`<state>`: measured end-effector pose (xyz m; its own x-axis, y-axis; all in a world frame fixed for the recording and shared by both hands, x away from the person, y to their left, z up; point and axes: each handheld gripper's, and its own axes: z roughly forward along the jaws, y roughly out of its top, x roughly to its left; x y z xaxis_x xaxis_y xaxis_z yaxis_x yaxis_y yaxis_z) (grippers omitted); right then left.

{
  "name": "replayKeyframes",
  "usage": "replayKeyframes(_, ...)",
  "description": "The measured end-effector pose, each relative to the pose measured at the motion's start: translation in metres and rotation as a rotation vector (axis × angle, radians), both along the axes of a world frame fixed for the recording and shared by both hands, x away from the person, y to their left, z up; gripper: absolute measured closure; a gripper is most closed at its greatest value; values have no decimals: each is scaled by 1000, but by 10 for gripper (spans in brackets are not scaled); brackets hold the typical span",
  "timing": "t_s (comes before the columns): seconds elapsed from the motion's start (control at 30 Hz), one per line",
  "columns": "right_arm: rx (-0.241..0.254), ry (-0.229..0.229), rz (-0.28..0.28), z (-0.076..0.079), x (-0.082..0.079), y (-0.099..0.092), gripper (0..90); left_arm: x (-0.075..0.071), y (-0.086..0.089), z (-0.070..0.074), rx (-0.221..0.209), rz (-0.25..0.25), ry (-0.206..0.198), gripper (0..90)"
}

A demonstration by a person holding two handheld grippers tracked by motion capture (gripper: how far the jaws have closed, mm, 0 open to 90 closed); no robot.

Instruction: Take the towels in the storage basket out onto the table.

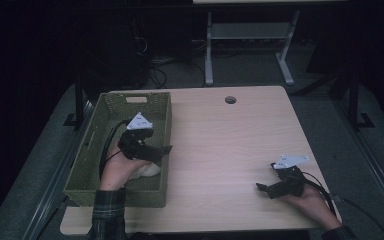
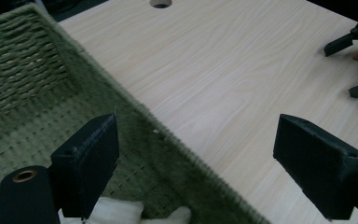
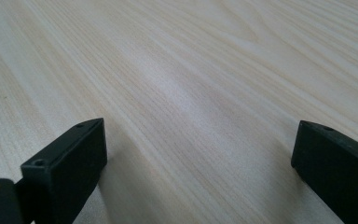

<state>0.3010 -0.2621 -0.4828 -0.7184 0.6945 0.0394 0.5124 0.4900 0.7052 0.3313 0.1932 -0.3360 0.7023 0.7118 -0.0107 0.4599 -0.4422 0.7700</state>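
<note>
Bench (image 1: 230, 150) mostly bare. Green basket (image 1: 111, 107) at left edge, white cloth (image 1: 147, 171) inside near corner. Left gripper (image 1: 161, 154) over basket rim, released, looks like drop-off done. Right gripper (image 1: 264, 190) idle, jaws apart. Next, probably: lift left clear.

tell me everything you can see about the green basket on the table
The green basket is a long, rectangular, open-topped bin of woven fibre, with a slot handle cut in its far end wall. It sits flat along the left edge of the table. Something white and soft lies on its floor near the person's end. The left gripper hangs open over its right wall, one jaw above the inside, the other above the tabletop.
</note>
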Motion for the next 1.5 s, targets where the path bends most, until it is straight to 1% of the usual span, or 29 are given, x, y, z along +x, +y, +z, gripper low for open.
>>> replayKeyframes(0.07,0,0,0,0,0,0,29,0,3,0,1,4,0,136)
replayKeyframes(0.1,0,0,0,0,0,0,29,-1,8,0,1,11,-3,136)
replayKeyframes(0.13,0,0,0,0,0,0,29,-1,8,0,1,11,-3,136)
replayKeyframes(0.27,0,0,0,0,0,0,29,0,20,-4,23,29,-9,136)
replayKeyframes(0.43,0,1,0,0,0,0,29,1,28,-8,39,43,-1,136)
replayKeyframes(0.5,0,0,0,0,0,0,29,1,34,-12,37,59,2,136)
replayKeyframes(0.6,0,0,0,0,0,0,29,1,39,-14,38,68,5,136)
replayKeyframes(0.63,-1,0,0,0,0,0,29,1,45,-16,46,74,7,136)
replayKeyframes(0.67,0,0,0,0,0,0,29,2,47,-17,54,77,8,137)
replayKeyframes(0.73,0,0,0,0,0,0,29,2,50,-18,56,81,9,136)
replayKeyframes(0.83,-1,0,0,0,0,0,29,3,58,-22,78,86,10,136)
replayKeyframes(0.87,-1,0,0,0,0,0,29,3,58,-22,78,86,10,136)
replayKeyframes(0.9,-1,0,0,0,0,0,29,3,62,-25,95,95,11,136)
replayKeyframes(0.93,-1,0,0,0,0,0,29,3,62,-25,95,95,11,136)
replayKeyframes(0.97,-1,0,0,0,0,0,29,4,64,-27,104,98,10,136)
replayKeyframes(1.0,-1,0,0,0,0,0,29,6,67,-31,113,99,9,136)
replayKeyframes(1.07,-1,0,0,0,0,0,29,7,69,-32,119,100,11,136)
replayKeyframes(1.1,-1,0,0,0,0,0,29,9,72,-36,132,108,13,136)
replayKeyframes(1.13,-1,0,0,0,0,0,29,9,72,-36,132,108,13,136)
replayKeyframes(1.17,-1,0,0,0,0,0,29,10,75,-40,145,109,20,136)
replayKeyframes(1.2,-1,0,0,0,0,0,29,10,75,-40,145,109,20,136)
replayKeyframes(1.27,-1,0,0,0,0,0,29,12,79,-45,141,104,31,136)
replayKeyframes(1.33,-1,0,0,0,0,0,29,13,81,-48,141,112,41,136)
replayKeyframes(1.4,-1,0,0,0,0,0,29,14,82,-53,156,104,57,136)
replayKeyframes(1.43,-1,0,0,0,0,0,29,14,82,-53,156,104,57,136)
replayKeyframes(1.47,-1,0,0,0,0,0,29,14,82,-57,177,101,76,136)
replayKeyframes(1.5,-1,0,0,0,0,0,29,15,82,-59,188,99,82,136)
